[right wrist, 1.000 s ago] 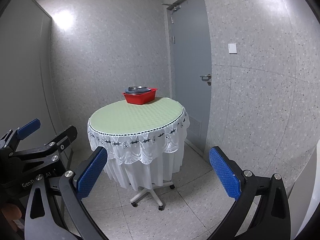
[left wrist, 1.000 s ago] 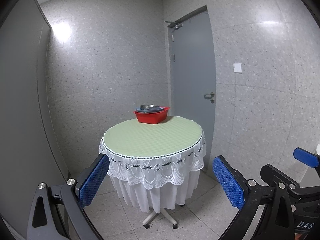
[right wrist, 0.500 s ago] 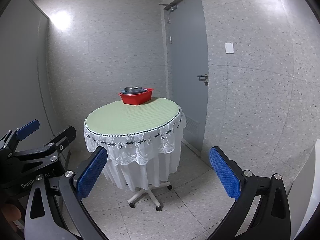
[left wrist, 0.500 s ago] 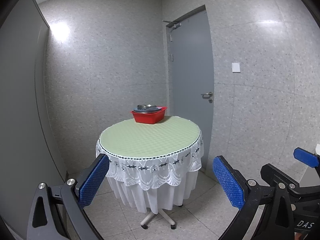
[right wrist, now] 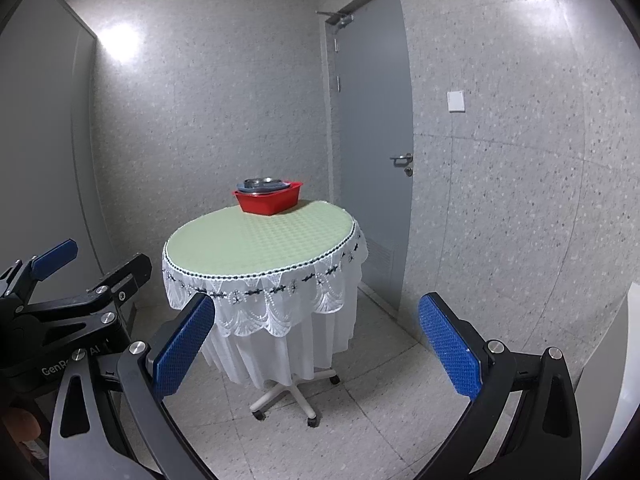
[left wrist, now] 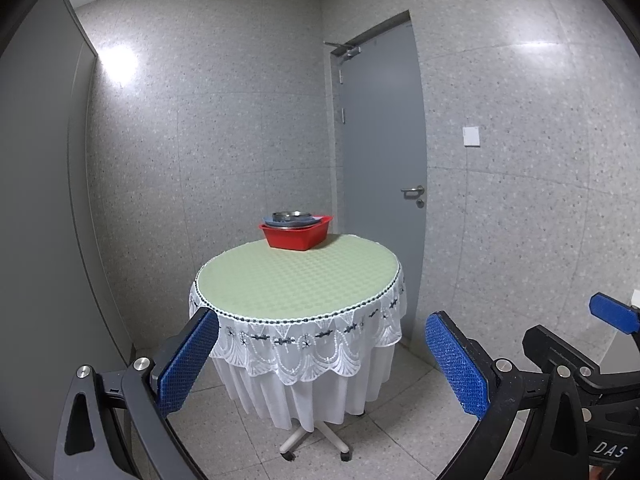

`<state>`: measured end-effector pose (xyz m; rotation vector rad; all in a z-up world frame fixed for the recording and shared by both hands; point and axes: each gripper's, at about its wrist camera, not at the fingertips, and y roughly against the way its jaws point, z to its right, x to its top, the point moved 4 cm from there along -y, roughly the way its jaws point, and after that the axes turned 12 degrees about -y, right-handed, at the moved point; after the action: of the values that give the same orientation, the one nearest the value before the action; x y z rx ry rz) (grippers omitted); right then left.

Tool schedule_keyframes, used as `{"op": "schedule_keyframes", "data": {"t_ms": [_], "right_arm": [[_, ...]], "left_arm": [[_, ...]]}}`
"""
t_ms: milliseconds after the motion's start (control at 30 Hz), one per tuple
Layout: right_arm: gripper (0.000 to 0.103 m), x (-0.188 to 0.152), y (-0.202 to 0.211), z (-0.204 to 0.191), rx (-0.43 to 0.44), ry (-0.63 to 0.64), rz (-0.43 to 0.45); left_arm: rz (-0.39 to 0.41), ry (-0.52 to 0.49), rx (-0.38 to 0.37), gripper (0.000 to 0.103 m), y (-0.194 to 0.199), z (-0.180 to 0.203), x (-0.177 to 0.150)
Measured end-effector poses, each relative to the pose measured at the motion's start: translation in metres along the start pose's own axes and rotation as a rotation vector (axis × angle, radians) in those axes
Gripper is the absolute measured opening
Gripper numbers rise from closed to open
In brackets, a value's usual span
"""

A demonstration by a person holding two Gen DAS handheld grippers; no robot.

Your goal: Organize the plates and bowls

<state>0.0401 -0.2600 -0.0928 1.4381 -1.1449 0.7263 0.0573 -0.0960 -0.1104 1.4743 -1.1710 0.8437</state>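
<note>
A red basin (left wrist: 297, 233) stands at the far edge of a round table (left wrist: 296, 276) with a green top and a white lace cloth. In the basin lie a blue plate and a metal bowl (left wrist: 291, 215). The basin also shows in the right wrist view (right wrist: 268, 199). My left gripper (left wrist: 322, 360) is open and empty, well short of the table. My right gripper (right wrist: 316, 346) is open and empty, also short of the table. The left gripper's body shows at the left of the right wrist view (right wrist: 60, 300).
The table stands on a white wheeled base (right wrist: 286, 398) on a tiled floor. A grey door (left wrist: 380, 168) with a lever handle is behind the table to the right. Speckled grey walls close in behind and on both sides.
Both grippers have shifted slightly; the table sits a little further left and higher in both views. Both stay open and empty.
</note>
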Motion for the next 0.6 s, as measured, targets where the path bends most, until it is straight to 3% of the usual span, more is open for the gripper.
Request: {"op": "schedule_keyframes", "data": {"t_ms": [600], "right_arm": [[0.103, 0.0011, -0.0032, 0.0013, 0.006, -0.002, -0.007]], "left_arm": [[0.006, -0.006, 0.017, 0.102, -0.0047, 0.0036, -0.0067]]}}
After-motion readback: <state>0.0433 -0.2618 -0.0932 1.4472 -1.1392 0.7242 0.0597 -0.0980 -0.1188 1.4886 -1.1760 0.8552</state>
